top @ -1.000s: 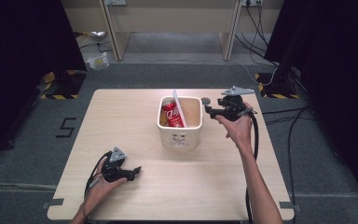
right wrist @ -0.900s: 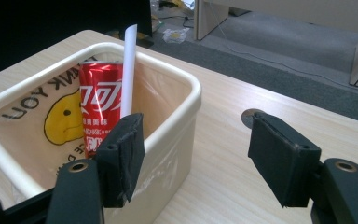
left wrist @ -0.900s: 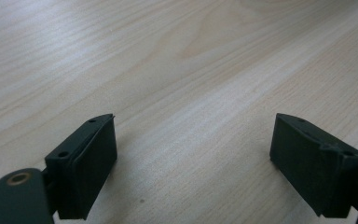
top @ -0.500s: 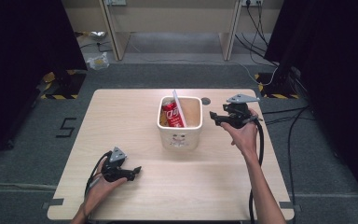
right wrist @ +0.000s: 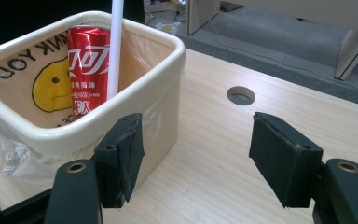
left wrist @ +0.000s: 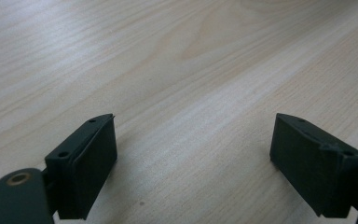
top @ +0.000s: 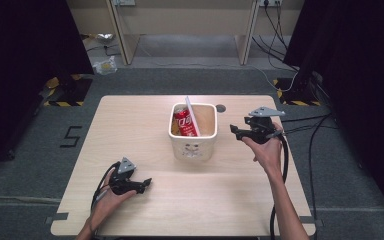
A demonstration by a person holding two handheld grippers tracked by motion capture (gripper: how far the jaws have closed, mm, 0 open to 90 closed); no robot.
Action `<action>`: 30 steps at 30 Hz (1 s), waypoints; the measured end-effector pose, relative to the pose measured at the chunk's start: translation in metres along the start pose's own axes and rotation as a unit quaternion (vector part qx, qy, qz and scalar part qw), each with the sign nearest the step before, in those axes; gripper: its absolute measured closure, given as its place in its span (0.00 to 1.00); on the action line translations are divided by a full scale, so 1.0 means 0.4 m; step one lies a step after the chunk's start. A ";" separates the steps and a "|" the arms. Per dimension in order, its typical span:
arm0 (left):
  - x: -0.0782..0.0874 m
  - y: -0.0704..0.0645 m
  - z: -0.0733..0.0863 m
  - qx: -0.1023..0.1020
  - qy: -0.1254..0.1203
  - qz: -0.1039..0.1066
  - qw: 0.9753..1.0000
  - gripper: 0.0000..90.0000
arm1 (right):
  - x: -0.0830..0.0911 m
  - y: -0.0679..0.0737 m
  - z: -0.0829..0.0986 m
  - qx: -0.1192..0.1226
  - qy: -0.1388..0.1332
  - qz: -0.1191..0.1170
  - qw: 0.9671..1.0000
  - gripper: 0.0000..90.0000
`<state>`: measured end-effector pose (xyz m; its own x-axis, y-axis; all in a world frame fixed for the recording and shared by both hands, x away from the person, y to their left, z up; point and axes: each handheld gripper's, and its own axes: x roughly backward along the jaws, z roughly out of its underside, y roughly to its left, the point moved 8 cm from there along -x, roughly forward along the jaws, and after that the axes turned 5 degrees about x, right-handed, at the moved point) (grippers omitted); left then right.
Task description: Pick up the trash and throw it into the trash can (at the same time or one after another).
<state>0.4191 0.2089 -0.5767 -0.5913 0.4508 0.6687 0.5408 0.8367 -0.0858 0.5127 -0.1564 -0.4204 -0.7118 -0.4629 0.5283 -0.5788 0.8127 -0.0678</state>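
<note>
bin (top: 194,135): cream plastic tub, mid desk (top: 130,125), plastic bag liner inside, smiley face printed on front and on an inner wall
contents: red soda can (top: 182,121) upright against the left wall; white stick-like strip (top: 192,115) leaning in beside it, top poking above the rim
can handling: judged light thin metal, smooth, dents if squeezed hard; take it round the body near the top, from above, jaws either side
strip handling: looks thin and stiff, light; pinch the part above the rim
bin handling: rigid wall, likely light; rim is the grip spot, but liner may slip under the pads
right hand-held gripper (top: 236,133): held above desk just right of the bin, jaws apart, nothing between them; in right gripper view its left jaw overlaps the bin's near corner, contact can't tell
left hand-held gripper (top: 145,183): low over the near-left desk, well apart from bin, jaws apart, bare wood between them
desk extras: round cable hole (right wrist: 241,95) beyond the bin
</note>
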 end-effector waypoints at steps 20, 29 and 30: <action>0.000 0.000 0.000 0.000 0.000 0.000 1.000 0.15 | 0.031 -0.002 0.065 0.008 0.013 0.011 1.000 0.38; 0.000 0.000 0.000 -0.001 0.001 0.000 1.000 0.15 | 0.047 0.005 0.093 0.014 0.019 0.013 1.000 0.37; 0.000 0.000 0.000 -0.001 0.001 0.000 1.000 0.15 | 0.049 0.008 0.094 0.011 0.018 0.011 1.000 0.37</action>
<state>0.4191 0.2090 -0.5767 -0.5908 0.4500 0.6696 0.5417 0.8364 -0.0842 0.4819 -0.1761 -0.4420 -0.7099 -0.4321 0.5561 -0.5724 0.8141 -0.0980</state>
